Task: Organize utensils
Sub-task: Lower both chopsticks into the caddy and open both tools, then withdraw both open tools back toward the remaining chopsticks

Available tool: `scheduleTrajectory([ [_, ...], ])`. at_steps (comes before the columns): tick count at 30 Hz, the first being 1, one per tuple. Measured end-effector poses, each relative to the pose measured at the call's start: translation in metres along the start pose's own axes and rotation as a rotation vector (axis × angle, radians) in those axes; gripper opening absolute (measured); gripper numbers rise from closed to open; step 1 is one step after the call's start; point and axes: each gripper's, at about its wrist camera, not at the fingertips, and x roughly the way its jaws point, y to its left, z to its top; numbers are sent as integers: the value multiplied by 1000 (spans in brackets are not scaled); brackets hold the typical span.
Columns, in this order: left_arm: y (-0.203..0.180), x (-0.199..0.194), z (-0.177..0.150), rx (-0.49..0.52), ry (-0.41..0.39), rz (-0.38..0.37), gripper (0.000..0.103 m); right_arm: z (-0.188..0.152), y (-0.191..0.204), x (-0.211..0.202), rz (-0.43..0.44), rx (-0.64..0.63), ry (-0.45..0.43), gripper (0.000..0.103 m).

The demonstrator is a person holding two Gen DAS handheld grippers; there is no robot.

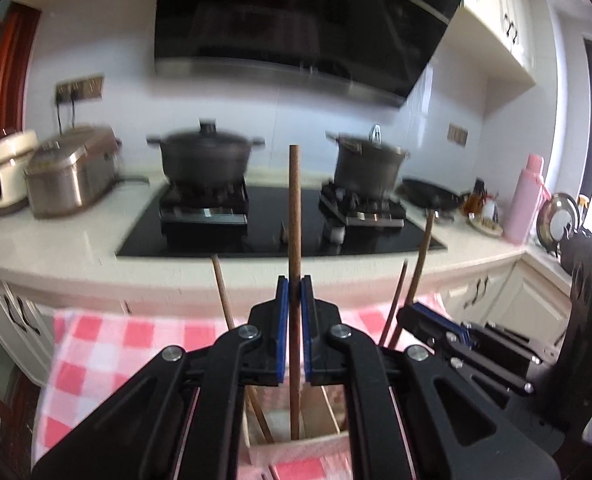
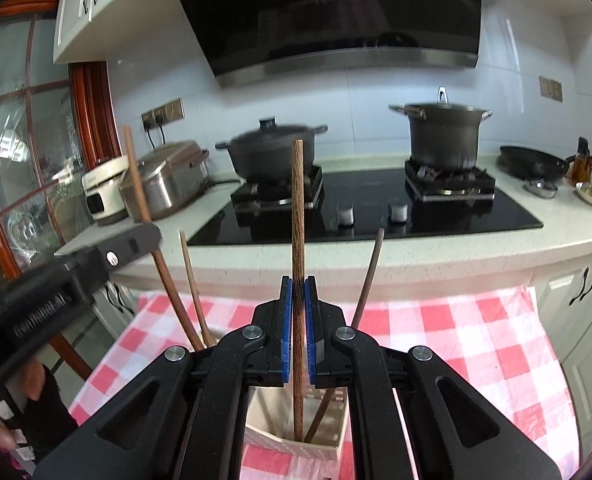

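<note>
My left gripper (image 1: pixel 295 280) is shut on an upright brown wooden chopstick (image 1: pixel 294 200). Its lower end stands inside a cream utensil holder (image 1: pixel 296 442) on the checked cloth. My right gripper (image 2: pixel 298 280) is likewise shut on a second upright chopstick (image 2: pixel 297 208), whose tip is in the same slotted holder (image 2: pixel 292 446). More chopsticks lean in the holder: a pale one (image 2: pixel 192 280) and a dark curved one (image 2: pixel 369 276). The two grippers are side by side: the right gripper (image 1: pixel 409 314) shows at right in the left wrist view, the left gripper (image 2: pixel 148 236) at left in the right wrist view.
A red-and-white checked cloth (image 2: pixel 455 340) covers the table in front of the kitchen counter (image 2: pixel 415 256). On the hob (image 2: pixel 375 208) stand two dark pots (image 2: pixel 272 152) (image 2: pixel 443 136). A rice cooker (image 2: pixel 168 180), a frying pan (image 2: pixel 531 162) and a pink flask (image 1: pixel 525 200) sit alongside.
</note>
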Motion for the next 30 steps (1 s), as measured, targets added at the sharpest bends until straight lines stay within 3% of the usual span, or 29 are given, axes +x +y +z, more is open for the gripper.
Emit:
scheduleTrajectory([
  [8,10,34,-42,-3,110,16,6,-19,-4,24,14,19,78,7],
  [12,16,33,-51,-5,120,28,7,-20,-8,30,20,30,81,7],
  [14,18,29,-49,-5,107,39,9,-18,-8,29,12,31,78,12],
  [17,19,17,-46,-12,83,50,22,-15,-12,24,0,35,71,17],
  [20,23,0,-45,-22,47,77,36,-15,-15,14,-6,36,57,37],
  [25,25,-26,-49,-23,1,124,47,-20,-14,-9,-25,19,37,37],
  [30,16,-61,-65,23,-61,194,82,-35,-2,-44,-25,-14,6,37],
])
